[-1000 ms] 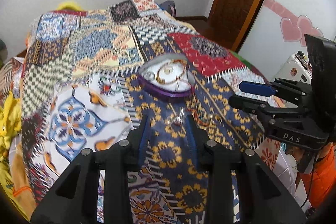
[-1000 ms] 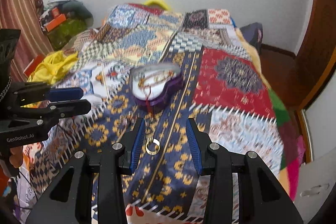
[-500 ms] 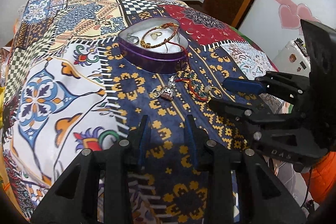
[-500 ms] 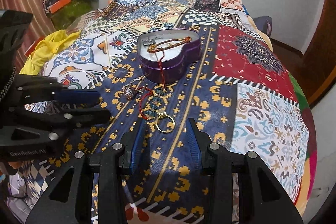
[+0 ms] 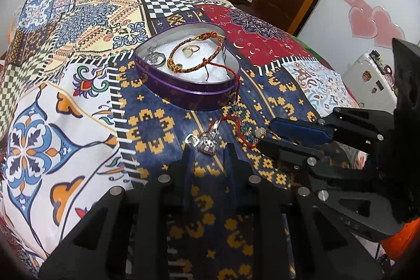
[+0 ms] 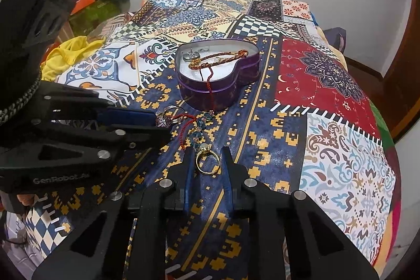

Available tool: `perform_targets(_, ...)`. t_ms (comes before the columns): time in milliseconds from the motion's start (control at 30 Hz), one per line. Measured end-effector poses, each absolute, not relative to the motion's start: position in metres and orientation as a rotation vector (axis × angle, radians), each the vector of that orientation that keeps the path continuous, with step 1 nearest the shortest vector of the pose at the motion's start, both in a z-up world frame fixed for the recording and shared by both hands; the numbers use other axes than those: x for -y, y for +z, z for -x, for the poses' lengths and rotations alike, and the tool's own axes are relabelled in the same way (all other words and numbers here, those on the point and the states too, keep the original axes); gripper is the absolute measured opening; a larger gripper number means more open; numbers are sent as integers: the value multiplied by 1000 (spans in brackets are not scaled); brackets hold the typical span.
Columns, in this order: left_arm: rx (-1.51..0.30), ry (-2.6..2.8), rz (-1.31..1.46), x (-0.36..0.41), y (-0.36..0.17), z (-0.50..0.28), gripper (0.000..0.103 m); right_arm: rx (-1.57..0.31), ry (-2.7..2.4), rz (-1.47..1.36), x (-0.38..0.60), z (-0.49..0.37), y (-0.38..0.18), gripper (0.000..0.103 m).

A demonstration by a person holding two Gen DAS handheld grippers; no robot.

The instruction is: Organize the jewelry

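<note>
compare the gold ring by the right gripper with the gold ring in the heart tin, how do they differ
The gold ring by the right gripper lies on the patterned bedspread, between the open fingers; the gold ring in the purple heart tin rests on white padding, inside a braided bracelet. The first still waits to be put away; the second is already stored. Both are gold with a pale stone on top.

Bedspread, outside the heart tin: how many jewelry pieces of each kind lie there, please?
gold ring: 1
silver jewelled piece: 1
red cord with teal beads: 1, and a red cord leads from it up into the tin
Total: 3
</note>
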State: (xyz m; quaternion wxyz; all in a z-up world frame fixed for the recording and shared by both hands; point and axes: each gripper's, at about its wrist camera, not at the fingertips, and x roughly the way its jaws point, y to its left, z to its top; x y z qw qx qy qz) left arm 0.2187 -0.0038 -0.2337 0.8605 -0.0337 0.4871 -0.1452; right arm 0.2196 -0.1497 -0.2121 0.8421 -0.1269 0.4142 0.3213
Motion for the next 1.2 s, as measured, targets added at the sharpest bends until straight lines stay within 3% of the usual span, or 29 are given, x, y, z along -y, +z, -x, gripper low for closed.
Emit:
perform_targets(167, -1012, -293, 47, 8, -234, -220, 22, -877, 679, 255, 151, -221, -210, 17)
perform_targets(233, -1006, -283, 37, 8, -234, -220, 15, -877, 673, 247, 153, -221, -209, 17)
perform_targets(533, -990, -266, 35, 6, -226, -214, 15, -858, 643, 220, 163, -221, -196, 17)
perform_targets(1200, -783, -200, 46, -25, -139, -191, 15, -695, 612, 154, 172, -227, -132, 17)
